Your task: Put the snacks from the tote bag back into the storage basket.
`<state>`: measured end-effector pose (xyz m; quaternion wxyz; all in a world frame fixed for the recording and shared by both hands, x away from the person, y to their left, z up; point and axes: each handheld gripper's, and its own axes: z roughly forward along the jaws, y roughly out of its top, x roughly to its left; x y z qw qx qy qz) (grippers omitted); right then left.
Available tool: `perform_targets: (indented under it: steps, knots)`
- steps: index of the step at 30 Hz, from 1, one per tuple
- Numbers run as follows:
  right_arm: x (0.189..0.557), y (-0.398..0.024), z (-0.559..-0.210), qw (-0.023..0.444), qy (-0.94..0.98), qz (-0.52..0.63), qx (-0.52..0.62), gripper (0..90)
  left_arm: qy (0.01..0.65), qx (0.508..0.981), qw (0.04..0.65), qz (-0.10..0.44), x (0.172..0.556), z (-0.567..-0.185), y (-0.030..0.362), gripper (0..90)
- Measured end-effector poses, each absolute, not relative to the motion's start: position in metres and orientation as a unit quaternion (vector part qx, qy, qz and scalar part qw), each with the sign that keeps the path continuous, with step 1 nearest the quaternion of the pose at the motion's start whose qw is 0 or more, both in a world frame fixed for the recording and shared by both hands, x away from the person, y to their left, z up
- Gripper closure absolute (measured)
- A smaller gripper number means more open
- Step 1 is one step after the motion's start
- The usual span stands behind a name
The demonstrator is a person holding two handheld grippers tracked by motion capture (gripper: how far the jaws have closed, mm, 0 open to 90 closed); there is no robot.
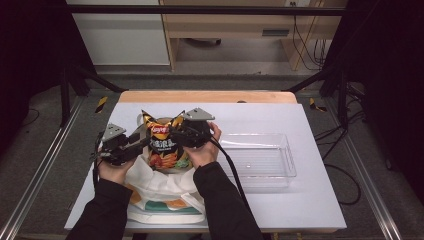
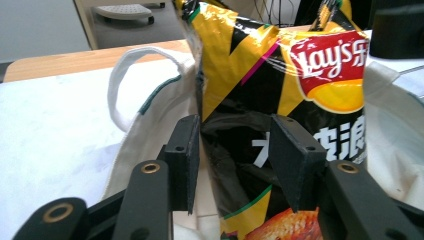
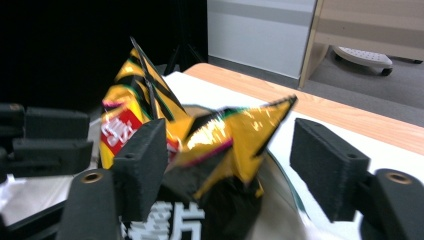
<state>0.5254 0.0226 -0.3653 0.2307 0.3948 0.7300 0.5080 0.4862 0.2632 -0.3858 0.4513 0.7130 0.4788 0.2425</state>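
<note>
High view: the chip bag (image 1: pixel 164 145) stands upright between the two grippers, with its lower part already down in the open mouth of the white tote bag (image 1: pixel 160 186), which lies on the table (image 1: pixel 310 200) just in front of the person. The left gripper (image 1: pixel 142 142) is at the left side of the chip bag, and in the left gripper view its jaws stand about half open with the bag's left edge between them; the pads (image 2: pixel 186 155) are near the foil but I cannot see them press it, so I judge it is not gripping. The right gripper (image 1: pixel 176 134) is at the upper right corner of the chip bag. In the right gripper view its jaws are wide, and the crumpled top corner of the bag lies between them; the right pad (image 3: pixel 327 167) is clearly apart from the foil, and the left pad is just beside it. So the chip bag seems to be let go by both grippers and rests by itself in the tote. To the right of the right gripper, well apart, stands a clear bin (image 1: pixel 260 160). In my judgement the packing of this item is nearly done: what is left is perhaps to push the chip bag deeper, because its top half is above the tote's rim, and to draw the grippers away.
</note>
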Motion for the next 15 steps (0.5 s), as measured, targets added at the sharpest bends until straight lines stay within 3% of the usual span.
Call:
perform_targets:
  steps: [5,8,13,15]
  knots:
    - [0.532,0.035,-0.362,0.239,0.724,0.508,0.401,23.9,0.484,0.707,0.455,0.242,0.485,-0.385,0.268,55.1]
    - [0.538,0.038,-0.367,0.215,0.725,0.504,0.416,23.4,0.486,0.704,0.458,0.242,0.484,-0.384,0.271,55.3]
    - [0.543,0.04,-0.378,0.2,0.754,0.465,0.419,37.0,0.486,0.704,0.458,0.241,0.484,-0.384,0.271,55.4]
    - [0.541,0.039,-0.378,0.204,0.755,0.464,0.416,37.9,0.486,0.705,0.458,0.241,0.484,-0.384,0.271,55.5]
